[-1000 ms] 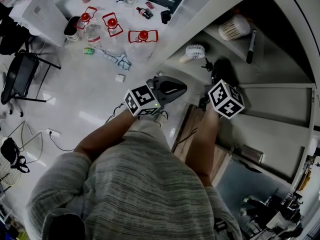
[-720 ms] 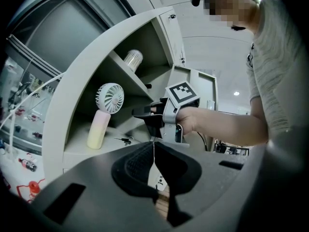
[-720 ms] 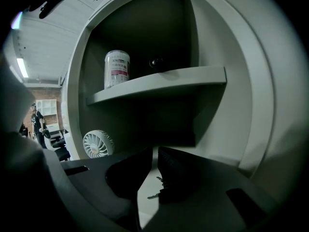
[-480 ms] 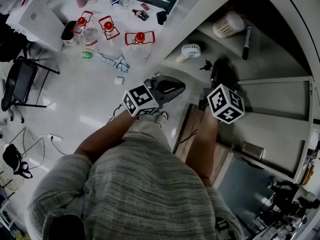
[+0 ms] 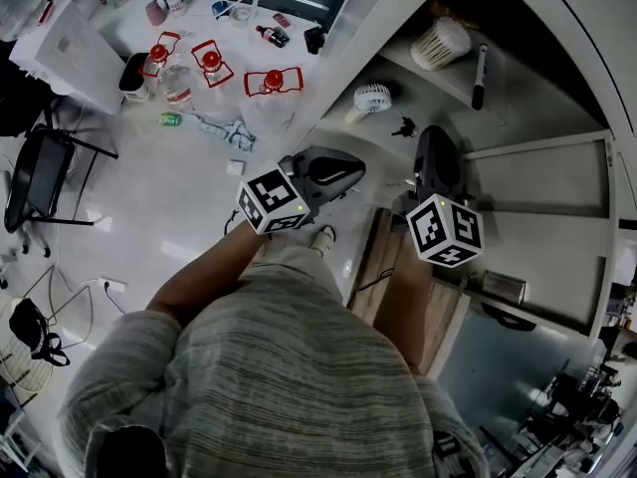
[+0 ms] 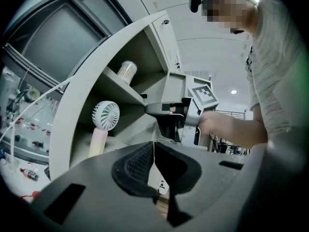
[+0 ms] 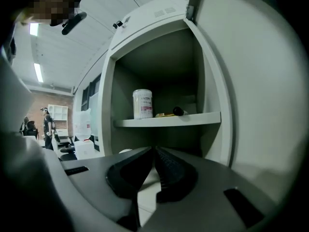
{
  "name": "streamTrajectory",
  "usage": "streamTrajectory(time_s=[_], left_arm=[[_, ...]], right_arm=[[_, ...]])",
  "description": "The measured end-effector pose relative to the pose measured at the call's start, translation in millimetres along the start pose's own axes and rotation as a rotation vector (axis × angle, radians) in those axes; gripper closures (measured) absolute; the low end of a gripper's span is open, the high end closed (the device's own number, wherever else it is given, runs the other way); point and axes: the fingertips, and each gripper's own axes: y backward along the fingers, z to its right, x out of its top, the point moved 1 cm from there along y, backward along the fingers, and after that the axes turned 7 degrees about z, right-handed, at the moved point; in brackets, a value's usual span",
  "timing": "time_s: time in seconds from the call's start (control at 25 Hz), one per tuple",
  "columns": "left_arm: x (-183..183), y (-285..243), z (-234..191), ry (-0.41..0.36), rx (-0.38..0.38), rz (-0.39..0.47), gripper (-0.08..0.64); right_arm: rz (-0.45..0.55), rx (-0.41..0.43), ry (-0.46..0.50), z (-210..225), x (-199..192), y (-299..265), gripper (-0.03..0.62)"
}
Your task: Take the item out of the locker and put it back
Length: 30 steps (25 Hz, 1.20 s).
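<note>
Holds left tongs (image 6: 154,145) and right tongs (image 7: 154,150) pressed together, pinching nothing, just outside an open locker (image 7: 205,66). Shows a white jar (image 7: 142,104) and a black marker (image 7: 179,111) resting on the upper shelf (image 7: 193,118), with a handheld fan (image 6: 105,116) on the shelf below.

Right gripper view, centre: the label on the white canister (image 7: 142,104) is too small to read, and the lip of the shelf (image 7: 169,120) hides most of the marker pen (image 7: 178,111). Left gripper view, left of centre: the handle of the handheld fan (image 6: 105,116) vanishes at its bottom behind the left gripper (image 6: 153,149).
</note>
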Motion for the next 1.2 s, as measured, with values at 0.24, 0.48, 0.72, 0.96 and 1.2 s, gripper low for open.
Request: streamTrajectory(time_s=[0.24,0.48,0.72,0.96,1.2], left_arm=[[5,6,7,-0.017,-0.007,-0.002,0.551],[11,9,14,-0.037,-0.024,-0.003,0.551],[17,16,18,-0.052,-0.027,-0.001,0.551],[20,24,19,-0.06,-0.018,0.004,0.551],[20,28,23,-0.062,-0.021,0.009,0.551]], right_arm=[[-0.038,0.021,0.006,-18,-10,19,0.563],[-0.048,0.039,0.002,-36,-19,35,0.565],[-0.048,0.063,0.01,-49,-26,50,0.565],[-0.067,0.116,-0.004,-67,-54,63,0.565],[-0.104,0.152,0.012,-80,-76,80,0.568]])
